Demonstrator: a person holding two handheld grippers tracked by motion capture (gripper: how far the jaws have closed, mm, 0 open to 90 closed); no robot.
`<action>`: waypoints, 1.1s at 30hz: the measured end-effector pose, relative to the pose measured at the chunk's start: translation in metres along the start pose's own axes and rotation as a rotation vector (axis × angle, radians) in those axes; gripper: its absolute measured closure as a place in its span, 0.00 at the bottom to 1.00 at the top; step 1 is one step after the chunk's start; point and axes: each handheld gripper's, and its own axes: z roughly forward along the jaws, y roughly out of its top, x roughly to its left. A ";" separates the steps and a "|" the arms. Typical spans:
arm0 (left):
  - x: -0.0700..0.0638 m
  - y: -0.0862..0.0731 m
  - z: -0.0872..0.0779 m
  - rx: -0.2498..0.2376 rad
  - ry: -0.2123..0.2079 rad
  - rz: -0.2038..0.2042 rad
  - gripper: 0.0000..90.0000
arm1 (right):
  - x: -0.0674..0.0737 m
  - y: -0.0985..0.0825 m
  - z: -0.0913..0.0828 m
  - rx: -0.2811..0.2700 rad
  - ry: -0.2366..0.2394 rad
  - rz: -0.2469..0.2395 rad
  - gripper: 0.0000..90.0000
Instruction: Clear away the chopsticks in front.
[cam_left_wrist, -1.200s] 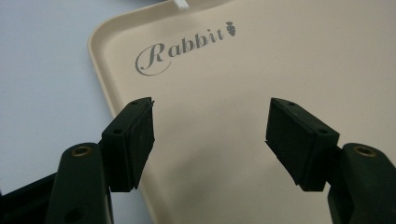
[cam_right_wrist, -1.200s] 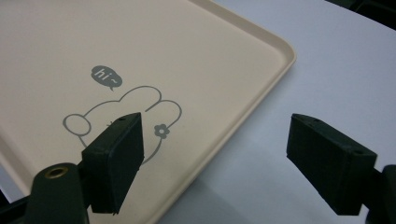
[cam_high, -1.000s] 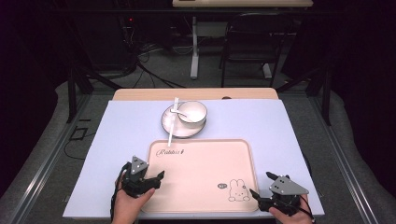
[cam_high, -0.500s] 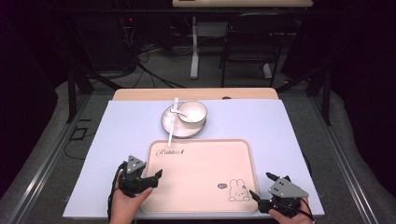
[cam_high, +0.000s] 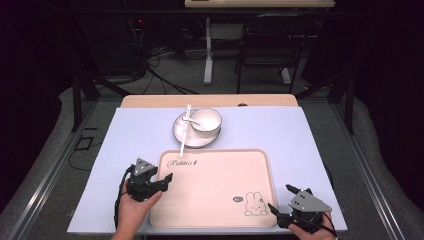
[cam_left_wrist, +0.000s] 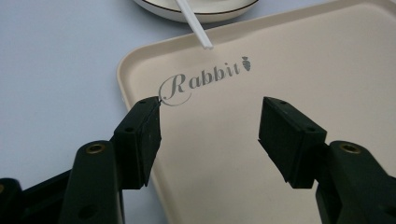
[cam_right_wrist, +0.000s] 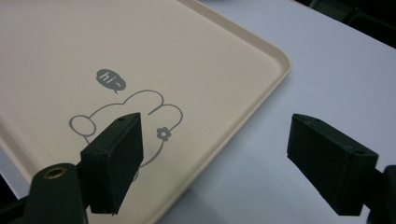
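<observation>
A beige tray (cam_high: 215, 200) with "Rabbit" lettering and a rabbit drawing (cam_high: 254, 204) lies at the near middle of the table. My left gripper (cam_high: 164, 181) is open at the tray's left edge. In the left gripper view its jaws (cam_left_wrist: 210, 126) stand wide apart over the tray (cam_left_wrist: 289, 70), holding nothing. My right gripper (cam_high: 280, 198) is open at the tray's near right corner. In the right gripper view its jaws (cam_right_wrist: 215, 140) straddle the tray's rim (cam_right_wrist: 261, 88) beside the rabbit drawing (cam_right_wrist: 135, 112), one over the tray and one over the cloth.
Behind the tray sits a white plate (cam_high: 186, 135) with a white bowl (cam_high: 206, 120) on it. A long white utensil handle (cam_high: 183, 140) leans out toward the tray. A pale blue cloth (cam_high: 300, 145) covers the table. Desks and cables lie beyond.
The left gripper has shifted slightly at the tray's left edge. The right gripper has barely moved. Both stay open.
</observation>
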 end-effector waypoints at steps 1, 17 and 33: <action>0.001 0.003 0.001 0.006 -0.005 -0.006 0.44 | 0.000 0.000 0.000 0.002 0.002 0.000 0.20; 0.024 0.050 0.016 -0.016 -0.037 -0.114 0.50 | 0.001 0.000 -0.002 0.000 -0.004 -0.002 0.20; 0.047 0.089 0.050 0.006 -0.027 -0.165 0.55 | 0.001 -0.002 -0.004 -0.002 -0.009 0.000 0.19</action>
